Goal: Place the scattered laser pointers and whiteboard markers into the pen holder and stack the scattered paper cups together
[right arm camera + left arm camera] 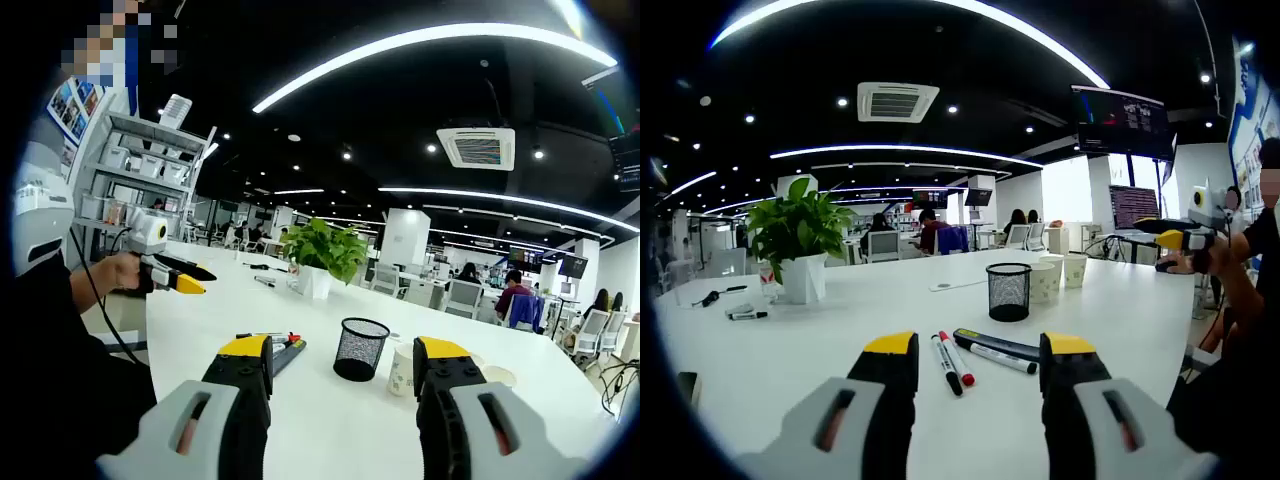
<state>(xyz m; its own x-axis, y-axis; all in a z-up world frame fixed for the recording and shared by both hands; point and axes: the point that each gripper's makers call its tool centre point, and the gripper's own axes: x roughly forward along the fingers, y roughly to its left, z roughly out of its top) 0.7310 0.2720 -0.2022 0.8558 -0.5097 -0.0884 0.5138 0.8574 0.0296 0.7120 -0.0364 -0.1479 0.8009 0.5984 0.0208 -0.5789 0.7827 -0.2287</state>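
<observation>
— Progress so far? Markers [958, 362] lie on the table [820, 345] before your left gripper [977, 365], pen holder [1008, 291] beyond; cups [1057, 277] stand unstacked.

— Grippers? Your right gripper [343, 367] and left both gape wide, holding nothing.

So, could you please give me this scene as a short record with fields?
surface: white table
holder: black mesh pen holder, upright, appears empty
markers: three, lying loose in front of the holder
cups: paper cups beside the holder, unstacked
plant: potted plant
left tool: open, holding nothing
right tool: open, holding nothing
</observation>
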